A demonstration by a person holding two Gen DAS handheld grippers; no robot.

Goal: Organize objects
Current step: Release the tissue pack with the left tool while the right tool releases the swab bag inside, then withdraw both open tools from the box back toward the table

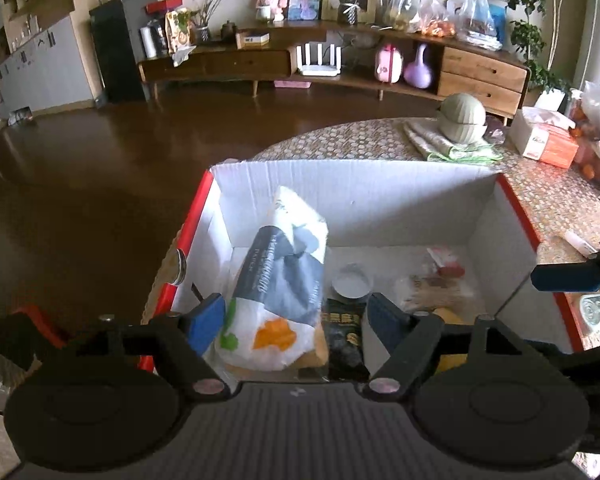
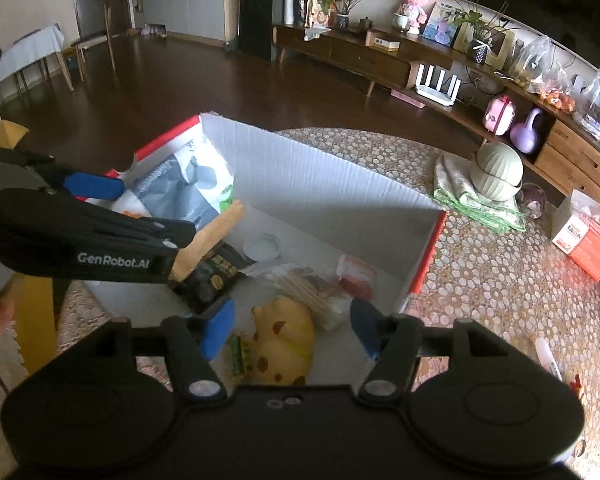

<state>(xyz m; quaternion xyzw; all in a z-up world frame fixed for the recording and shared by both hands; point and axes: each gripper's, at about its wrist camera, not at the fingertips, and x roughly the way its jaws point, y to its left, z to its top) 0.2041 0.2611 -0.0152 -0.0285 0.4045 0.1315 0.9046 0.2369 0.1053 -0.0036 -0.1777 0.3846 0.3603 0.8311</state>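
While both grippers hang over the open box, the scene reads as follows.

Box: the white cardboard box (image 1: pixel 380 200) with red outer edges sits on the patterned surface (image 1: pixel 340 140), flaps up, serving as the collecting place for the loose goods.

Left gripper: the left gripper (image 1: pixel 296 320) has its jaws spread wide above the box's left end, either side of the grey-and-white snack bag (image 1: pixel 284 264) without touching it; nothing is held.

Snack bag: it leans upright against the left wall, likely propped there to leave floor room for smaller things.

Right gripper: the right gripper (image 2: pixel 292 332) is also spread open and empty, poised over the yellow plush toy (image 2: pixel 284 340) in the near corner of the box.

Other contents: a dark packet (image 2: pixel 212 276) lies flat beside the bag, a small white lid or cup (image 2: pixel 262 248) sits on the box floor, and a clear packet of biscuit-like snacks (image 2: pixel 312 288) with a red-and-white packet (image 2: pixel 356 276) lies toward the right wall.

Outside the box: a green ribbed bowl set (image 1: pixel 462 120) on a folded cloth (image 1: pixel 444 146), and an orange tissue box (image 1: pixel 548 140), stand well apart on the surface.

Judgement: most items look already gathered; the open jaws suggest a release or the approach to a fresh pick.
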